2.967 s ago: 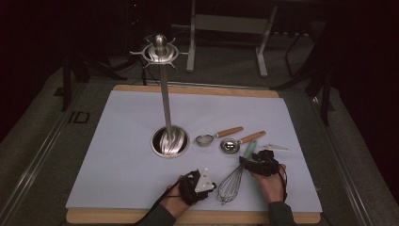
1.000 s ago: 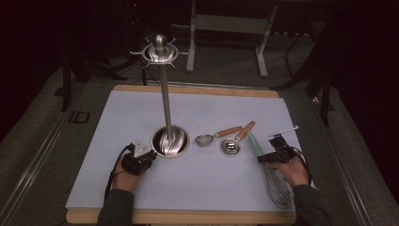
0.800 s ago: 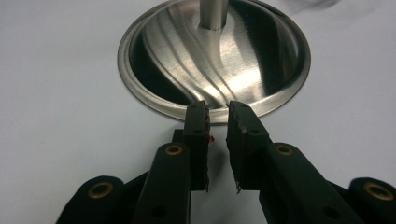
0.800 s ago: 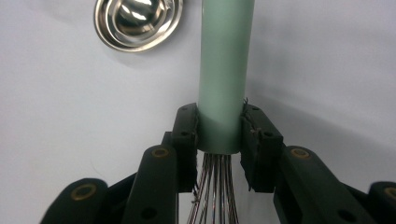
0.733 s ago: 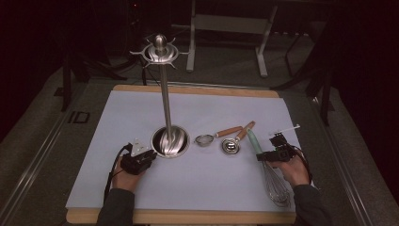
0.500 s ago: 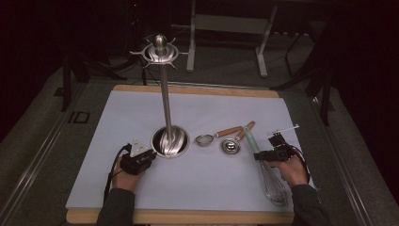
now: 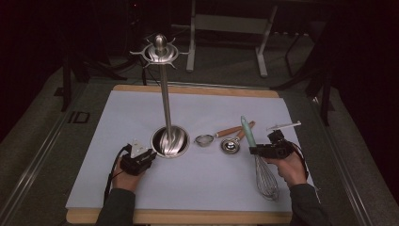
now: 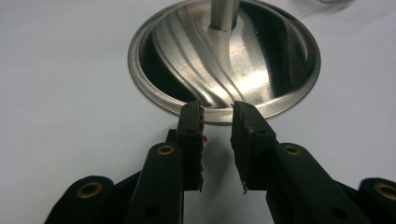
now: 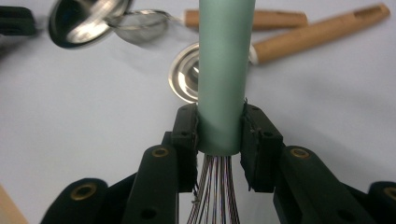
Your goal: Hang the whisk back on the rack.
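Note:
A tall steel stand point(image 7: 165, 99) rises from its round base point(image 7: 170, 141) on the white mat. My left gripper point(image 7: 151, 155) lies just left of that base. Its tips point(image 8: 217, 109) stand at the base's rim point(image 8: 261, 56); the jaws have just been opening, with nothing between them. My right gripper point(image 7: 253, 150) is shut on the pale green handle point(image 7: 247, 132) of a whisk, whose wires point(image 7: 266, 181) trail back toward the person. In the right gripper view the pads point(image 9: 187, 126) clamp the handle point(image 9: 226, 56) just above the wires.
A small strainer point(image 7: 204, 139) and a measuring spoon point(image 7: 230, 145), both with wooden handles, lie between the stand and the whisk. The mat point(image 7: 226, 108) covers a wooden board point(image 7: 188, 217). Dark floor and a metal frame point(image 7: 226, 28) lie beyond.
Three seconds ago both hands were at the whisk near the front centre. Since then the left hand went to the stand's base. The right hand took the whisk right and has lifted it slightly.

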A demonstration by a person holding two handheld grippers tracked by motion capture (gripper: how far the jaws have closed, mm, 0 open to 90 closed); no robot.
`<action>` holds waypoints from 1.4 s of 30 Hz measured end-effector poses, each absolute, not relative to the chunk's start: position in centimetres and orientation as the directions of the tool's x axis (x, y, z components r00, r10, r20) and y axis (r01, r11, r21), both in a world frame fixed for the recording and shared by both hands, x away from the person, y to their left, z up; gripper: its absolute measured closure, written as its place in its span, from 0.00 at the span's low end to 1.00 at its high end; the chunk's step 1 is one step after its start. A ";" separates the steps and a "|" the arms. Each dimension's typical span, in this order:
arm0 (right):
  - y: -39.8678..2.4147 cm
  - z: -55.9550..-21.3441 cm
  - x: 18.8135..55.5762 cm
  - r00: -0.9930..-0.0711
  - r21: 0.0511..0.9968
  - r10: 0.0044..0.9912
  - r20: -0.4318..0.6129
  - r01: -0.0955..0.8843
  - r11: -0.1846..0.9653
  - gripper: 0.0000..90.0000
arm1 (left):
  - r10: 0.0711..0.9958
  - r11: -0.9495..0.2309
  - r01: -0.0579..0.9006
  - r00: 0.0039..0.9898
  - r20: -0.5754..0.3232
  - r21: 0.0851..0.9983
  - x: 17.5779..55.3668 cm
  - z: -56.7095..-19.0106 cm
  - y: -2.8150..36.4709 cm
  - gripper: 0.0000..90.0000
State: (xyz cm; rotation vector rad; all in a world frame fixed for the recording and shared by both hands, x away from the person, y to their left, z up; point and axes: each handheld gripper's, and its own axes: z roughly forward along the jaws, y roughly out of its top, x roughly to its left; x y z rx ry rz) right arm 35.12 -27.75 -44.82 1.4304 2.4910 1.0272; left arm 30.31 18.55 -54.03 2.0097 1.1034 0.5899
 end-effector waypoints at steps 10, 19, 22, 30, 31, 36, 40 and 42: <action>-26.2 -42.8 34.6 -0.631 0.672 0.749 0.204 0.647 0.362 0.77 | 0.859 -0.318 0.510 0.511 0.015 0.799 30.3 -54.0 18.8 0.80; -24.9 -41.5 34.1 -0.702 0.735 0.693 0.164 0.556 0.389 0.77 | 0.860 -0.321 0.509 0.510 0.021 0.799 30.3 -54.0 18.7 0.79; -24.2 -40.9 34.0 -0.721 0.755 0.677 0.148 0.524 0.394 0.77 | 0.860 -0.323 0.509 0.510 0.023 0.798 30.4 -54.0 18.7 0.78; -22.4 -39.0 33.9 -0.779 0.815 0.619 0.100 0.421 0.398 0.77 | 0.860 -0.325 0.509 0.510 0.025 0.797 30.3 -54.0 18.7 0.78; -21.9 -38.4 33.9 -0.794 0.830 0.602 0.083 0.390 0.399 0.77 | 0.861 -0.323 0.508 0.508 0.024 0.799 30.3 -54.0 18.7 0.78; -20.7 -36.7 34.0 -0.821 0.858 0.569 0.045 0.324 0.400 0.77 | 0.860 -0.324 0.509 0.509 0.024 0.798 30.3 -54.0 18.7 0.78; -19.8 -35.6 34.1 -0.835 0.875 0.550 0.026 0.286 0.391 0.77 | 0.860 -0.325 0.510 0.509 0.025 0.797 30.4 -54.0 18.7 0.78; -19.4 -35.1 34.2 -0.839 0.880 0.544 0.017 0.271 0.391 0.77 | 0.861 -0.324 0.511 0.508 0.025 0.796 30.4 -54.0 18.7 0.78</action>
